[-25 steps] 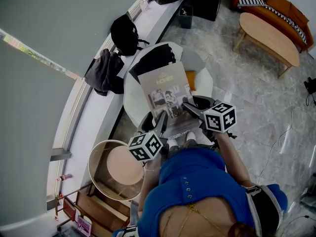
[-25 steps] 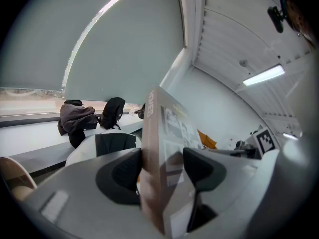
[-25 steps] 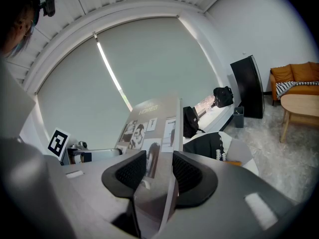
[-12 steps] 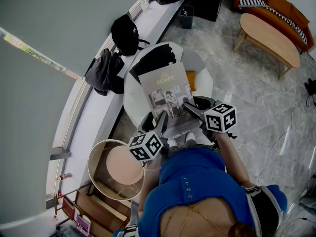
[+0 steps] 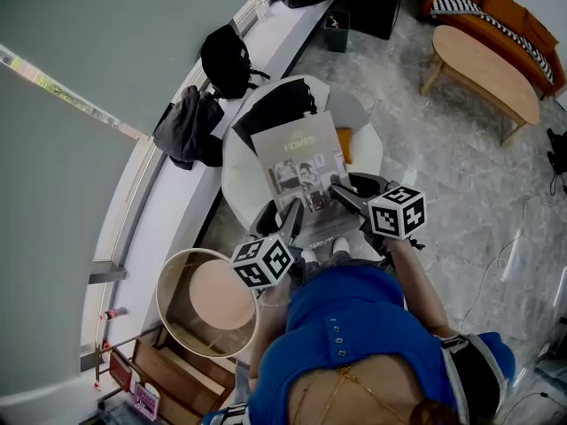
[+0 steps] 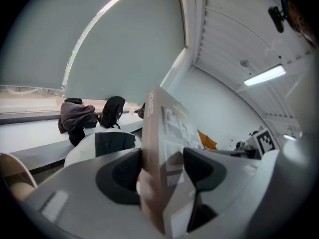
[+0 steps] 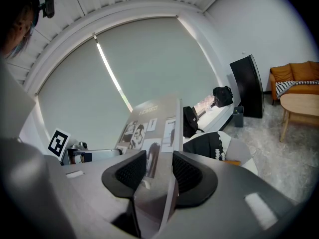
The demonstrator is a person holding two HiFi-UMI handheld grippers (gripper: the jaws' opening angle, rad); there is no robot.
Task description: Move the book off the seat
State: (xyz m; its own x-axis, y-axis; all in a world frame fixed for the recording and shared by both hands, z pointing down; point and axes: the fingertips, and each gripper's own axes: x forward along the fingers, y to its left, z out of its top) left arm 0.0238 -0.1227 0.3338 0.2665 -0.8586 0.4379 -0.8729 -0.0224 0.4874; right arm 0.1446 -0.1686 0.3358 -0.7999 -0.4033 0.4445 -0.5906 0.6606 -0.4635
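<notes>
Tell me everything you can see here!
grey photo-covered book: one, grey, held above the seat
round white seat: one, white, under the book
black garment: one, black, on the seat
orange flat piece: one, orange, beside the book
black backpack: one, black, window ledge
dark grey jacket: one, grey, window ledge
round tan table: one, tan, floor at left
oval wooden table: one, light brown, upper right
orange sofa: one, orange, top right
left gripper and right gripper: two, grey, each shut on the book

Marble floor (image 5: 443,149), orange sofa (image 5: 500,9), oval table (image 5: 485,69)

Left tool (image 5: 291,211), right tool (image 5: 337,190), both clamped.
</notes>
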